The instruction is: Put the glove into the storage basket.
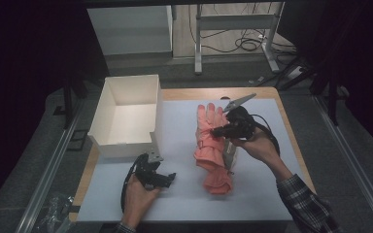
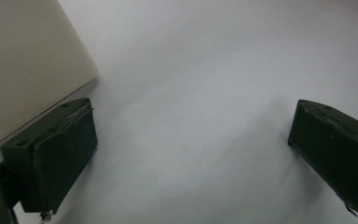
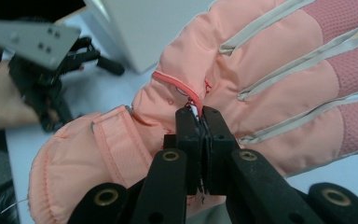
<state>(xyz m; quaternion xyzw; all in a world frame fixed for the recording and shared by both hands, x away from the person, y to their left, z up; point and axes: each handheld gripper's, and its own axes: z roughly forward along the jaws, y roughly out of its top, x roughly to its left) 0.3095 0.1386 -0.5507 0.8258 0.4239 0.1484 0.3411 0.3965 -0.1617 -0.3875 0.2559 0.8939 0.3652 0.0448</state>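
The right gripper [image 3: 200,116] has its jaws pressed together on a pinch of fabric at the red zipper seam [image 3: 179,88] of the pink ski glove [image 3: 242,79], about midway along the glove's back. From that pinch the glove runs both ways: fingers away from the person, cuff [image 1: 217,180] toward the person. So its long axis lies roughly fore and aft, parallel to the near side wall of the white box [image 1: 126,114]. The glove lies to the right of the box, apart from it, on the pale table sheet [image 1: 267,189]. Judging by this, a move into the box means carrying the glove leftward over that wall. The left gripper [image 1: 162,177] rests just in front of the box's near corner, jaws wide apart and empty, and is the nearer one to the box.
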